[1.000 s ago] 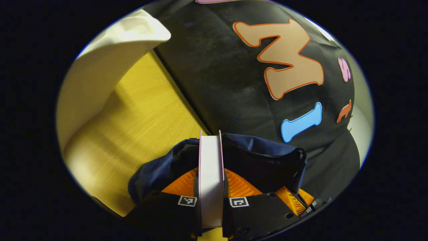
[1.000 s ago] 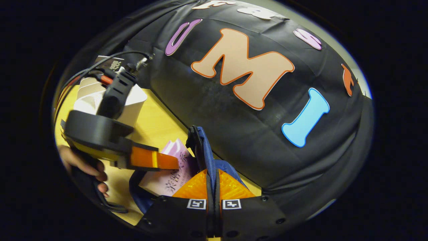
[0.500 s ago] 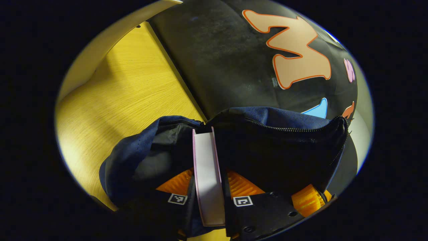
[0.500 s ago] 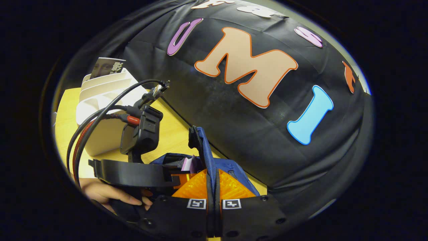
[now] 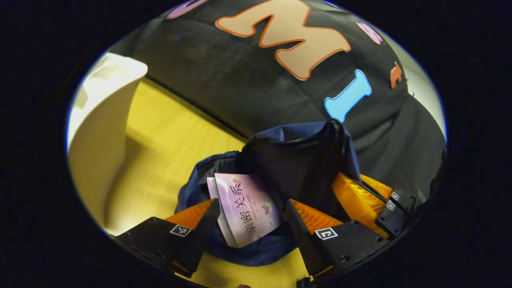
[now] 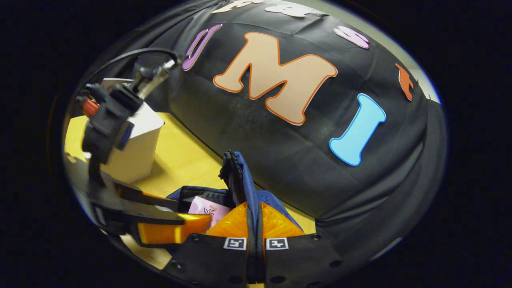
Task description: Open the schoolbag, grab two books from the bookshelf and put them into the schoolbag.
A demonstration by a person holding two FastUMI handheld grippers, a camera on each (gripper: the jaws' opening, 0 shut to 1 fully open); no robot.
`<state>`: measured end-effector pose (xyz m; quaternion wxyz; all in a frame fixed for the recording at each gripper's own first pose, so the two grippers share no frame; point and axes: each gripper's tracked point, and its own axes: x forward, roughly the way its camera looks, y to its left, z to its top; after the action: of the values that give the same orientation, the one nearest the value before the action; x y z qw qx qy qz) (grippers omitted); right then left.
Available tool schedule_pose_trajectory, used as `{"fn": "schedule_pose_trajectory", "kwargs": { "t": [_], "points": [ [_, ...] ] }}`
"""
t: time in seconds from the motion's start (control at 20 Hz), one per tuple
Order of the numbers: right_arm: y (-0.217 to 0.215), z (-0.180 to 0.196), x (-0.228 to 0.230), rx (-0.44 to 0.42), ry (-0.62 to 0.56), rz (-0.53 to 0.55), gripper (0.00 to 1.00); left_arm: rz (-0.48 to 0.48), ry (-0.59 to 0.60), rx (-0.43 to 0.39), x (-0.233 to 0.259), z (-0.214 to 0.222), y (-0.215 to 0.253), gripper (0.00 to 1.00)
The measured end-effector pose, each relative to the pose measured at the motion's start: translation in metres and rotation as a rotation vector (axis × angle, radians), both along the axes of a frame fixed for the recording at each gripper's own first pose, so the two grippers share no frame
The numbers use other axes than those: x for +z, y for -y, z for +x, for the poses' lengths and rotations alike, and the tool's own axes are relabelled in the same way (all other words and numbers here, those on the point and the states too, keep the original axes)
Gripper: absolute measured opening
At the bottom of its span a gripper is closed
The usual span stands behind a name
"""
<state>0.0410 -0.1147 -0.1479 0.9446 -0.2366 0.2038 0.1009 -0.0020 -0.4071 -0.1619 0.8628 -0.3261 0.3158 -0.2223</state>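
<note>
The navy schoolbag (image 5: 298,150) stands open on the yellow table (image 5: 172,136). A pink book (image 5: 248,206) sits inside its mouth, leaning to one side. My left gripper (image 5: 250,212) is open just above the bag, one finger on each side of the book and neither touching it. My right gripper (image 6: 255,224) is shut on the bag's zipped edge (image 6: 240,176) and holds it up. That gripper (image 5: 362,196) appears at the bag's right side in the left gripper view. In the right gripper view the left gripper (image 6: 200,225) hovers over the pink book (image 6: 208,207).
The white bookshelf (image 5: 100,128) stands on the table left of the bag, also the white bookshelf (image 6: 138,140) behind the left gripper's cables. The black cloth wall runs close behind the bag. Bare table lies between shelf and bag.
The left gripper lowered the pink book into the bag, opened and let it go, then drew back. The right gripper kept hold of the bag's edge.
</note>
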Motion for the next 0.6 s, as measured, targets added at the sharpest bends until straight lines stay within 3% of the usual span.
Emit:
{"fn": "schedule_pose_trajectory", "kwargs": {
  "t": [0.2, 0.4, 0.6],
  "points": [
    [-0.002, -0.002, -0.002, 0.004, -0.001, -0.005, 0.03, 0.051, 0.037, -0.062, 0.031, -0.02, -0.031, 0.95],
    [-0.005, -0.004, -0.004, 0.021, 0.0, -0.032, 0.04, 0.151, 0.147, -0.11, 0.073, -0.018, -0.078, 0.95],
    [-0.006, -0.002, -0.006, 0.012, -0.002, -0.039, 0.04, 0.296, 0.211, -0.087, 0.095, -0.005, -0.142, 0.95]
  ]
}}
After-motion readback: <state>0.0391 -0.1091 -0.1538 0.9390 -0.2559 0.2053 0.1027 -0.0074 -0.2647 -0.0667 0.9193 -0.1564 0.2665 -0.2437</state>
